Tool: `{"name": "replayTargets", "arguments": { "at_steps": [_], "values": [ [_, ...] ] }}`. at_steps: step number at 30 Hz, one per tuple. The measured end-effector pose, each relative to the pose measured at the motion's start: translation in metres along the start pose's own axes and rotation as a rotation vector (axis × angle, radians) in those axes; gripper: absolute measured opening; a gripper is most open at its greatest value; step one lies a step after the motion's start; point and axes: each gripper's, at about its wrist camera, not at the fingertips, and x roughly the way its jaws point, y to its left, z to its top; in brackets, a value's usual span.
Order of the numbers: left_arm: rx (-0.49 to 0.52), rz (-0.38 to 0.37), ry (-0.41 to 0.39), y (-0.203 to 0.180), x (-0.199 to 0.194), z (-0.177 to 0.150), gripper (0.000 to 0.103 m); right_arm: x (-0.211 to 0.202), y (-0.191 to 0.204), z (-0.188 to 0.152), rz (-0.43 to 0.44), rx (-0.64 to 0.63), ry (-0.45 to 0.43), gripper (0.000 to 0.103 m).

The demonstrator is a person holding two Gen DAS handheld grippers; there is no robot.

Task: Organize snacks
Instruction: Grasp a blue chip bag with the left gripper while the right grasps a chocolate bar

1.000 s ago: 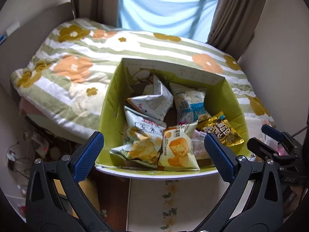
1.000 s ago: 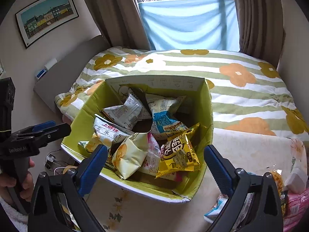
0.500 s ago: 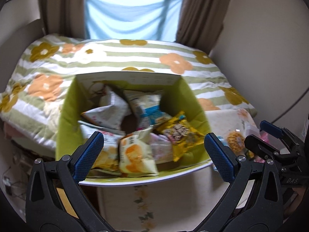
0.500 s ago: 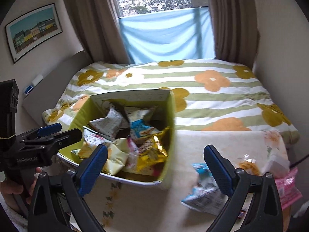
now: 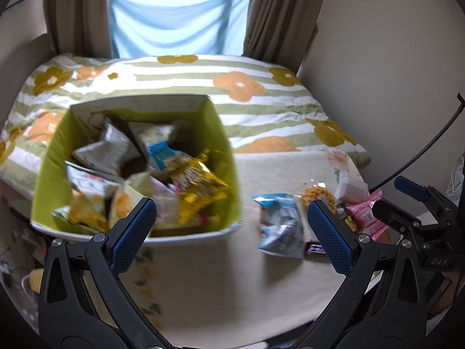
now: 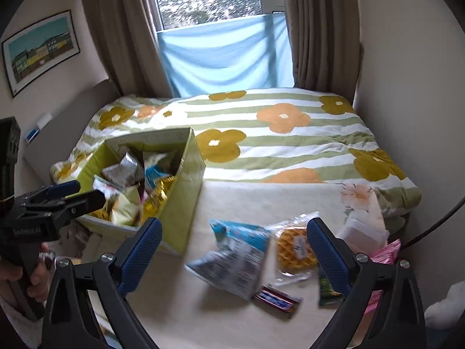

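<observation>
The left tongs point(image 5: 231, 231) stood wide open with nothing between the blue pads, held above the near edge of the cream tabletop point(image 5: 221, 285). The right tongs point(image 6: 234, 251) were likewise wide open and empty, poised over the loose snacks on the right side of the tabletop.

A green cardboard box point(image 5: 229, 174) sat on the far left of the tabletop, its far side against the bed. It was filled with snack packets, among them a yellow foil packet point(image 5: 200, 186) lying near its right wall and a white chip bag point(image 5: 107, 151) further back. The packets in the left view were blurred and their print could not be read.

To the right of the box, apart from it, lay a blue and white snack bag point(image 6: 235, 257). Just right of it lay a clear-wrapped waffle point(image 6: 295, 248), touching or overlapping its edge. A chocolate bar point(image 6: 277, 301) lay at the bag's near corner, and a small green packet point(image 6: 327, 289) lay near the right tongs' right pad. A pink packet point(image 5: 364, 215) and a white packet point(image 5: 350, 184) lay at the far right edge.

The bed point(image 6: 290, 142) with its striped floral cover lay beyond the tabletop.
</observation>
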Motion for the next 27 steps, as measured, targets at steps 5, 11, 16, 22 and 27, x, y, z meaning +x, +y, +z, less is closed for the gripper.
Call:
{"name": "replayTargets", "arguments": {
  "at_steps": [5,11,16,22,27],
  "values": [
    [-0.012,0.019,0.023,-0.038,0.02,-0.011,0.103,-0.005,-0.039,-0.015,0.034,-0.019,0.014,0.099],
    [-0.03,0.046,0.06,-0.076,0.059,-0.023,0.103,0.009,-0.07,-0.034,0.073,-0.097,0.077,0.099],
    [0.017,0.097,0.101,-0.105,0.091,-0.033,0.103,0.036,-0.086,-0.056,0.145,-0.196,0.161,0.099],
    [0.05,0.129,0.198,-0.118,0.138,-0.046,0.103,0.067,-0.089,-0.084,0.222,-0.319,0.239,0.099],
    [0.111,0.167,0.258,-0.126,0.174,-0.056,0.103,0.089,-0.078,-0.104,0.251,-0.423,0.28,0.098]
  ]
}}
